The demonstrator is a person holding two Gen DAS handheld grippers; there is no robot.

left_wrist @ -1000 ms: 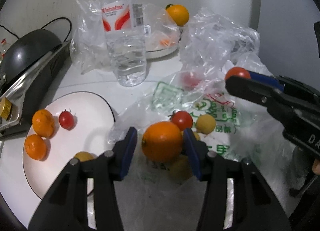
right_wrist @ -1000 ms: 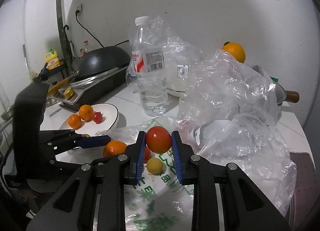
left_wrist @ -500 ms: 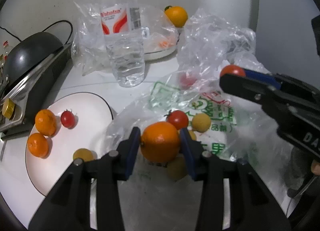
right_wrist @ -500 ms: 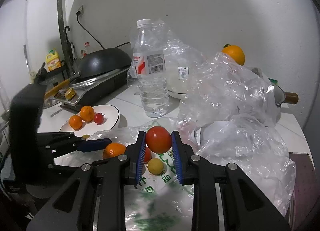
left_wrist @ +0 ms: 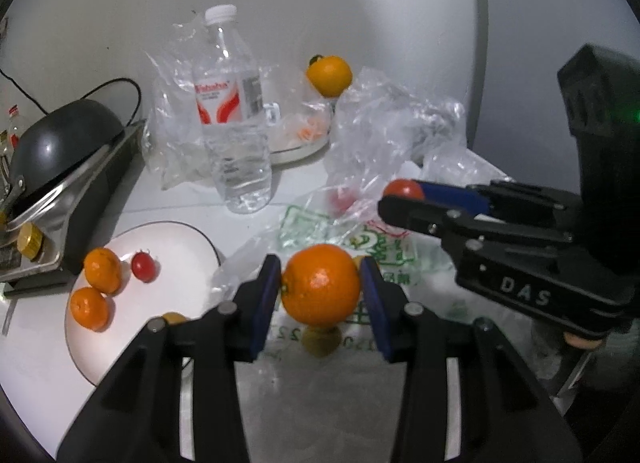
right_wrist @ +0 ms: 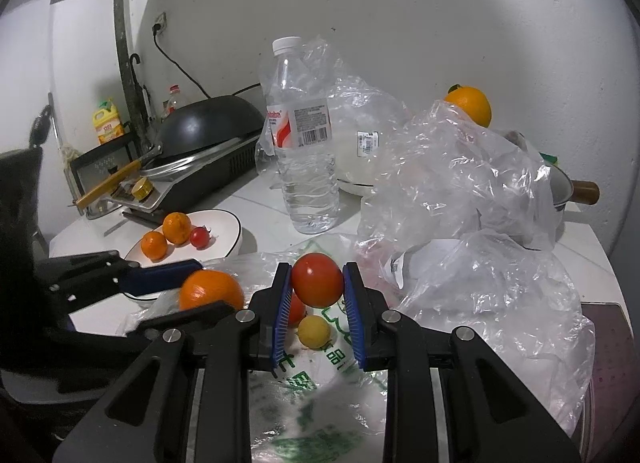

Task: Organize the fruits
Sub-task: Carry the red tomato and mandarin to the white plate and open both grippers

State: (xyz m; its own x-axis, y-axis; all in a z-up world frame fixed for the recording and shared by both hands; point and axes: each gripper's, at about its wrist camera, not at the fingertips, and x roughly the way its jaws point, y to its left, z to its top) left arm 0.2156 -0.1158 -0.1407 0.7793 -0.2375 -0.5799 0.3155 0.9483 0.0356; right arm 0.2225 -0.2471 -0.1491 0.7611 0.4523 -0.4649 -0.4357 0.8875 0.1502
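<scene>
A white counter point(right_wrist: 260, 191) runs along a white wall, with a black wok point(right_wrist: 208, 123) on a cooker at the left. The plate point(left_wrist: 176, 247) holds two small oranges, a cherry tomato and a yellow fruit half hidden by the left gripper point(left_wrist: 320, 291), which is clamped on an orange point(left_wrist: 320, 289) above a printed bag point(right_wrist: 316, 375). The right gripper point(right_wrist: 317, 295) pinches a tomato point(right_wrist: 317, 279) over the same bag. The bag's green print is unreadable. The right gripper's body reads "DAS". The bottle point(left_wrist: 234, 115) label is blurred.
</scene>
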